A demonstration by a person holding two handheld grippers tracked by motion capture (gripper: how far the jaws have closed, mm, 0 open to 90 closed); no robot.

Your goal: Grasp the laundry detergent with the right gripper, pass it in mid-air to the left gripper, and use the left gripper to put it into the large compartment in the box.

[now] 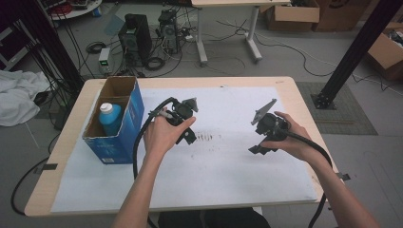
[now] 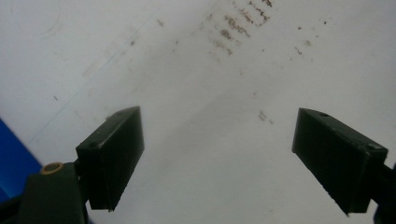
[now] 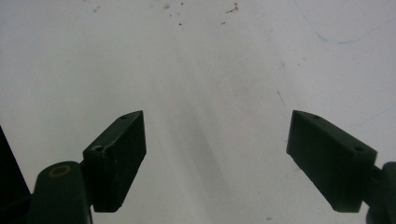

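While both pairs of fingers stood wide apart with nothing between them, the left gripper [image 2: 217, 158] looked down on the bare white sheet [image 2: 196, 93], its two black fingers [image 2: 112, 154] at the lower corners of the left gripper view. A patch of brown smudges [image 2: 238, 25] sat at the upper middle of that frame, and a blue edge showed at the lower left. The right gripper [image 3: 215, 158] showed the same in its own view: fingers [image 3: 116, 154] spread wide over plain white sheet, a few specks at the top.

In the high view, the left gripper [image 1: 183, 118] was held just left of centre, above the sheet, and the right gripper [image 1: 268, 130] right of centre, well apart from it, the smudges between them. The nearest thing was a blue box [image 1: 130, 121] at the left of the surface [image 1: 71, 156], near the left gripper, with a white-capped blue bottle [image 1: 110, 117] standing upright inside it.
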